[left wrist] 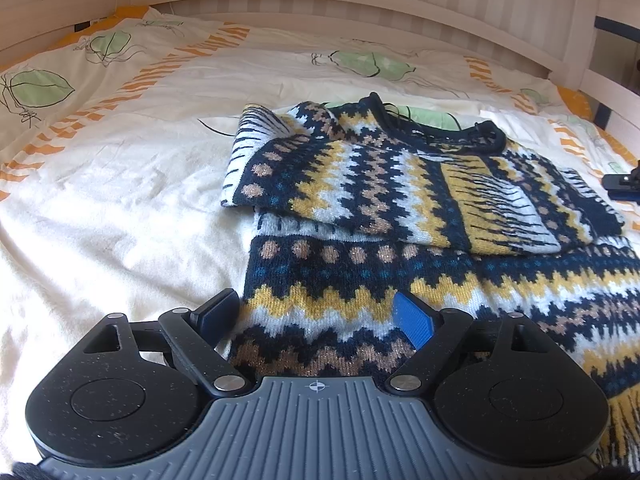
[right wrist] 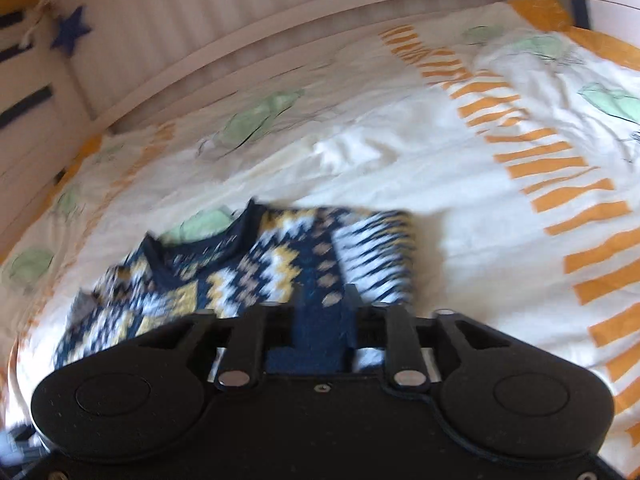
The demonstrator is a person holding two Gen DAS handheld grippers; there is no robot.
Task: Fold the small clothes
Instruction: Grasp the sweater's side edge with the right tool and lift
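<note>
Lying on the bedsheet, the patterned sweater shows no readable label.

Your left view is sharp and bright: soft daylight washes over the bed, and the sweater shows every stitch. There's a mild shadow under its folded edge and beneath the left claw. Bright patches on the cover near the far right are close to blown out. The headboard bows in a curve from the fisheye, and the top corners go dark. Your right view is smeared with motion blur: the sweater pattern streaks and the orange stripes are soft, while the right claw body stays fairly crisp, dark and underlit.
</note>
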